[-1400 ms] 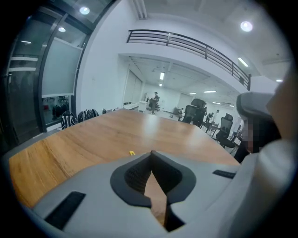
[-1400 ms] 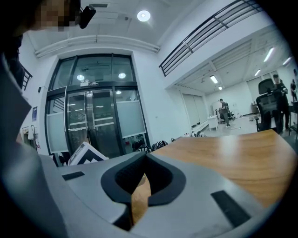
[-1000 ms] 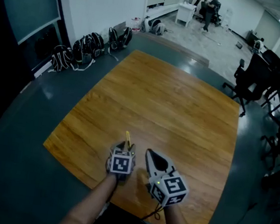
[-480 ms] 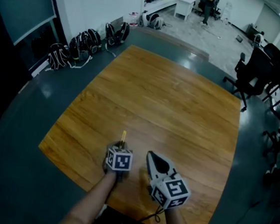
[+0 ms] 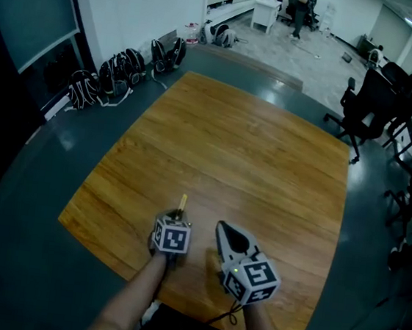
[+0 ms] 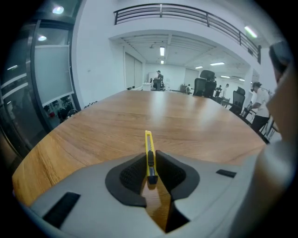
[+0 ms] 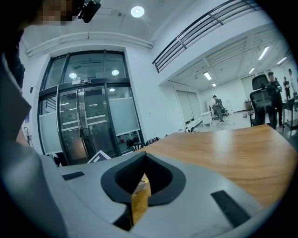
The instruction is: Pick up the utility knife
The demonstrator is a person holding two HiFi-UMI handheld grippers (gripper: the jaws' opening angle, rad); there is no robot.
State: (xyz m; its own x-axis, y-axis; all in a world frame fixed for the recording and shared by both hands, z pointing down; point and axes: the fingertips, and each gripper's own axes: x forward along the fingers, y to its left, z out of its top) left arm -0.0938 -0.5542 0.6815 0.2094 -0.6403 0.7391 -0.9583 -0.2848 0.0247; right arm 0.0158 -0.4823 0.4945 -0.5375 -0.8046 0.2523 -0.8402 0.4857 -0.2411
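The utility knife (image 5: 181, 204), slim and yellow with a black slider, lies on the wooden tabletop (image 5: 238, 142) near its front edge and points away from me. My left gripper (image 5: 177, 216) sits over its near end. In the left gripper view the closing jaws have come in on both sides of the utility knife (image 6: 149, 155), and the left gripper's (image 6: 150, 162) dark pads touch its slider end. The yellow front half sticks out past the fingertips. My right gripper (image 5: 223, 230) hovers just to the right, shut and holding nothing; the right gripper (image 7: 145, 162) shows only wood behind its pads.
Several black backpacks (image 5: 121, 69) line the white wall at the left. Black office chairs (image 5: 368, 105) stand beyond the table's right side. A dark grey border (image 5: 32, 200) rings the wooden panel. People stand far back in the room.
The left gripper has settled slightly lower over the knife's near end, so less of the yellow body shows ahead of it. The right gripper has stayed beside it.
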